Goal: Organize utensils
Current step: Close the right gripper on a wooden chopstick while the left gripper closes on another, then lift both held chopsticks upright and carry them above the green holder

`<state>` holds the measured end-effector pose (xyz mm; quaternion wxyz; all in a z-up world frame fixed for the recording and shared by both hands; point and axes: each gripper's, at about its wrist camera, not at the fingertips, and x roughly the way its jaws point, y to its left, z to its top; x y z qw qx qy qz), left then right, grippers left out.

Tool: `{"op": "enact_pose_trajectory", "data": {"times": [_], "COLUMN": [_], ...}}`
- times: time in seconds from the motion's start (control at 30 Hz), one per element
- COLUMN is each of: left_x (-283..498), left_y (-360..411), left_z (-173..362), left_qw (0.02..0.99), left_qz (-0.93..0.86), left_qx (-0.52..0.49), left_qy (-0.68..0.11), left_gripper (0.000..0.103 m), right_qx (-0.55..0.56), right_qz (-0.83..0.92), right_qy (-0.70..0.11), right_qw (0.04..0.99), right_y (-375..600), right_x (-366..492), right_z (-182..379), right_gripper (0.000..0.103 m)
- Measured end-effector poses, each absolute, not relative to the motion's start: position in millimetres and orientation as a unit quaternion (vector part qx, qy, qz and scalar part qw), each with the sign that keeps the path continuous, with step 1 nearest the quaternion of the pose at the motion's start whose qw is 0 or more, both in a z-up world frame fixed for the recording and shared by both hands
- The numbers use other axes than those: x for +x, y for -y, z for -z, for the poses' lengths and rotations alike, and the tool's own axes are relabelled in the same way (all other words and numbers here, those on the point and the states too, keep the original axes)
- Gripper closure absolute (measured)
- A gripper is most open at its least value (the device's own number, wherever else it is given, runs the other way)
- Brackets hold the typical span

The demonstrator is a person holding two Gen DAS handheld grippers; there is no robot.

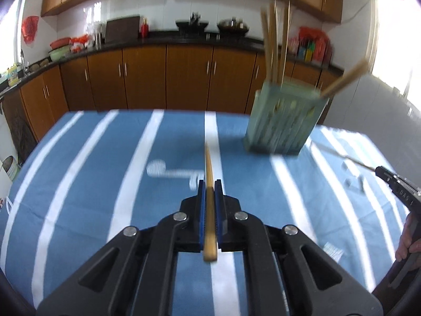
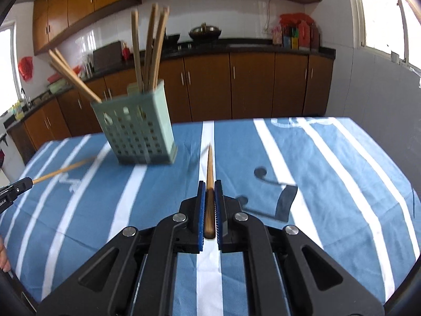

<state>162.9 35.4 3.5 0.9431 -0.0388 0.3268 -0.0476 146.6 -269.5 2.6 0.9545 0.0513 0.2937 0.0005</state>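
Both pairs of jaws are clamped on bamboo: the left gripper (image 1: 210,192) pinches one chopstick (image 1: 209,184) between its blue pads, tip pointing forward above the blue-and-white striped tablecloth (image 1: 105,171), and the right gripper (image 2: 210,192) pinches a second chopstick (image 2: 209,184) the same way. Farther out on the cloth stands a pale green perforated utensil holder (image 2: 136,129), several chopsticks already upright inside and a pair leaning out over one corner. Behind the table run brown kitchen cabinets (image 2: 236,84)
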Motion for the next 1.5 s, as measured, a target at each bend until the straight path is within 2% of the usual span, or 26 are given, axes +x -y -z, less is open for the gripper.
{"op": "enact_pose_trajectory", "data": {"times": [0.27, 0.6, 1.0, 1.23, 1.5], "left_x": [156, 156, 162, 182, 226], "left_y": [-46, -41, -16, 8, 30], "left_z": [-60, -86, -169, -206, -192], "left_qw": [0.963, 0.967, 0.976, 0.981, 0.982], "left_qz": [0.057, 0.069, 0.123, 0.129, 0.124], "left_qx": [-0.081, -0.08, -0.102, -0.104, -0.097], "left_qy": [-0.252, -0.231, -0.146, -0.099, -0.107], "left_gripper": [0.096, 0.096, 0.096, 0.096, 0.096], "right_qx": [0.061, 0.071, 0.101, 0.094, 0.096], "right_qz": [-0.008, -0.017, -0.093, -0.093, -0.077], "right_qy": [-0.224, -0.197, -0.087, -0.037, -0.038], "right_qw": [0.973, 0.978, 0.987, 0.991, 0.992], "right_y": [274, 273, 255, 241, 236], "right_x": [137, 137, 131, 151, 191], "right_z": [-48, -71, -165, -189, -176], "right_gripper": [0.096, 0.096, 0.096, 0.096, 0.096]}}
